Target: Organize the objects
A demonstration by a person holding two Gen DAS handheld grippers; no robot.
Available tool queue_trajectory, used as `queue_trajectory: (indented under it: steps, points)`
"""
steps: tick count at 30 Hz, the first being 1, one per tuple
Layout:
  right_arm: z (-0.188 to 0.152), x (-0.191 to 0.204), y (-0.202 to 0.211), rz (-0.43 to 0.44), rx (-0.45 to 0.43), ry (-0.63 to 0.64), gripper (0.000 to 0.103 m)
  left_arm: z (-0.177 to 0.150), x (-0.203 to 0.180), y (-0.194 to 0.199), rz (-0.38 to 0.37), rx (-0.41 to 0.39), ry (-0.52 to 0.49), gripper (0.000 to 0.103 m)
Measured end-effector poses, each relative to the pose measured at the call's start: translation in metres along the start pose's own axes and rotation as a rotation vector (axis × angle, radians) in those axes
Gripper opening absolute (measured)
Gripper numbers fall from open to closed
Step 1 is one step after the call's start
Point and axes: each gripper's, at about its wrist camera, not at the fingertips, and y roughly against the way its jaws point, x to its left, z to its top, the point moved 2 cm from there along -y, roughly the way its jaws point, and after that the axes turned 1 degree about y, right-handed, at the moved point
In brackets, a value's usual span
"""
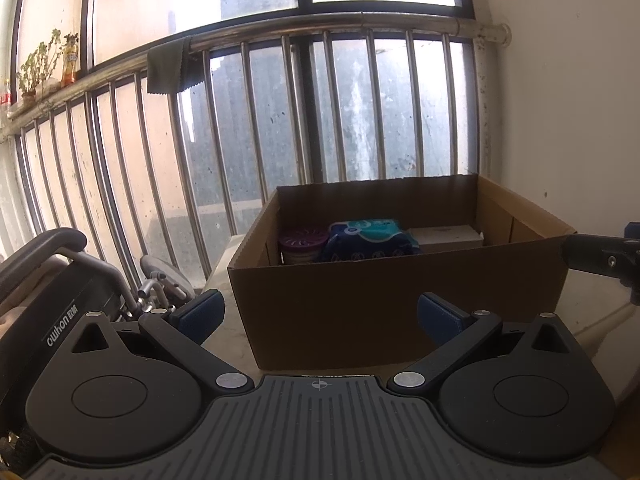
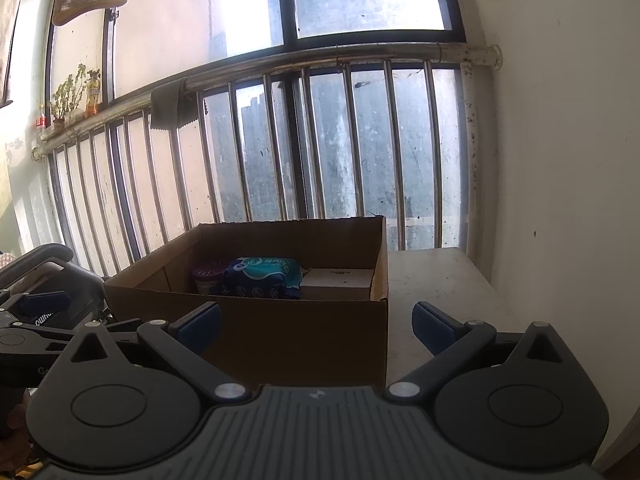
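Both claws stand wide open and empty: the left claw (image 1: pixel 318 316) hangs just before the near wall of the cardboard box (image 1: pixel 400 296), and the right claw (image 2: pixel 316 326) faces that box's near right corner, with bare bench (image 2: pixel 436 280) showing to its right. Neither blue pad touches the cardboard. Judging by the spread jaws, they are either free after a drop or ready for the next pick; which one I cannot tell. Inside the box, along its far wall, three things sit packed side by side: a purple-lidded round container (image 1: pixel 303 245) at the left, a blue and teal soft pack (image 1: pixel 370 240) in the middle leaning on its neighbours, and a flat white box (image 1: pixel 448 236) at the right, likely lined up so to save room. That box sits at the bench's far edge, close to the window railing (image 1: pixel 280 120), where a dark cloth (image 1: pixel 174 66) hangs over the top bar
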Motion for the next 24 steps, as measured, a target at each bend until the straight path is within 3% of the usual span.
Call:
queue_trajectory:
  steps: [8, 24]
  points:
    - [-0.0006, -0.0007, 0.0, 0.001, 0.005, -0.004, 0.103, -0.0001, 0.0011, 0.0004, -0.034, -0.001, 0.019, 0.103]
    - [-0.0021, 0.0032, -0.0011, 0.005, 0.013, 0.006, 0.103, -0.0027, 0.0003, -0.0038, -0.019, 0.01, 0.014, 0.103]
